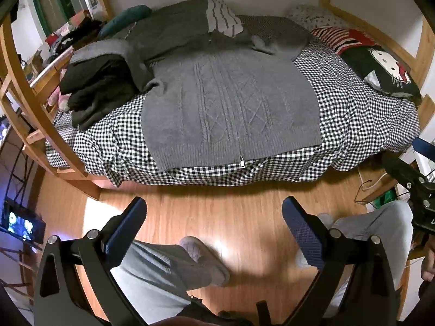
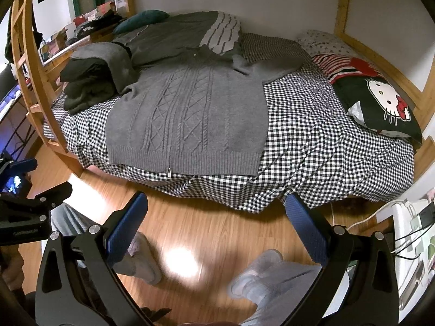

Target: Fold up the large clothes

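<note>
Both tongs are held above the wooden floor [image 1: 244,217] in front of the bed [image 1: 353,125], well apart from it. Left tongs [image 1: 214,212]: jaws spread wide, nothing gripped; blue fingers [image 1: 127,231] are seen over the person's grey trouser legs and slippers [image 1: 206,258]. Right tongs [image 2: 217,209]: likewise spread wide, nothing gripped, blue pads [image 2: 307,231] over the floor. The grey cable-knit cardigan [image 1: 231,103] is laid flat on the black-and-white checked bedspread [image 2: 312,146], body spread out, ribbed hem at the near edge of the bed, with the zipper pull [image 1: 242,162] at the hem just over the edge. One sleeve [image 1: 274,40] is seen folded across near the top right; the other side runs up against a stack of dark folded clothes [image 1: 95,87] at the left of the bed. A further dark grey garment with a striped panel [image 1: 223,17] lies behind the cardigan, towards the wall. A black cartoon-cat pillow [image 2: 380,103] sits at the right end, beside a red-striped cushion [image 2: 342,65]. The wooden bed frame [image 1: 21,81] is seen on the left. In the right wrist view, part of the left tongs' body is seen at the left edge.
</note>
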A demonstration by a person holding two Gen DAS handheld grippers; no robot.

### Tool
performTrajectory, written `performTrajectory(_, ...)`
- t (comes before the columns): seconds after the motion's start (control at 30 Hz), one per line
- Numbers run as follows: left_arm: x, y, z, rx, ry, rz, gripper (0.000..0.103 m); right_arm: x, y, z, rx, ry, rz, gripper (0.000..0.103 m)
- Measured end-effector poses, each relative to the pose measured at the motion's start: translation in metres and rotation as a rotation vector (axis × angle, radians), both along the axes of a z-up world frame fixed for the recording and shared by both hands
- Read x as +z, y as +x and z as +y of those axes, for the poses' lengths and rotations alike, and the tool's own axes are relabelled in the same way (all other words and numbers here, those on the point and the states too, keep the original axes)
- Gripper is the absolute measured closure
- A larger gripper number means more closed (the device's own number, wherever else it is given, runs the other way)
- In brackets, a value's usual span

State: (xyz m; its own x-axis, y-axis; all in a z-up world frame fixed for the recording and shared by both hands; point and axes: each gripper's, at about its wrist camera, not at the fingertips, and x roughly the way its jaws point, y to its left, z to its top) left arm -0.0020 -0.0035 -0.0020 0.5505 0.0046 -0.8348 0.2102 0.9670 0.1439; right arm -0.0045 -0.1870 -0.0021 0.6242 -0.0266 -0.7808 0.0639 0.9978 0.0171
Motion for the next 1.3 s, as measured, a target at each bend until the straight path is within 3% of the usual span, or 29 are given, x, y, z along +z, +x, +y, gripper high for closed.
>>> performTrajectory(0.23,-0.007,0.017,0.009,0.016,-0.006,0.015,0.005,-0.002,0.013,0.007,0.017,0.000,0.024,0.003)
performTrajectory(0.4,-0.015,0.045,0.006,0.025,0.031,0.012,0.005,-0.011,0.038,0.000,-0.002,0.016,0.014,0.003)
performTrajectory(0.7,-0.002,0.099,-0.006,0.065,0.069,-0.018,0.005,-0.009,0.095,-0.013,0.041,0.066,-0.025,0.003)
performTrajectory(0.97,-0.013,0.159,-0.007,0.117,0.115,0.007,0.005,-0.019,0.159,-0.036,0.055,0.098,-0.015,0.003)
performTrajectory(1.3,-0.033,0.245,0.026,0.200,0.086,0.065,0.005,-0.039,0.252,-0.013,0.122,0.103,0.033,0.003)
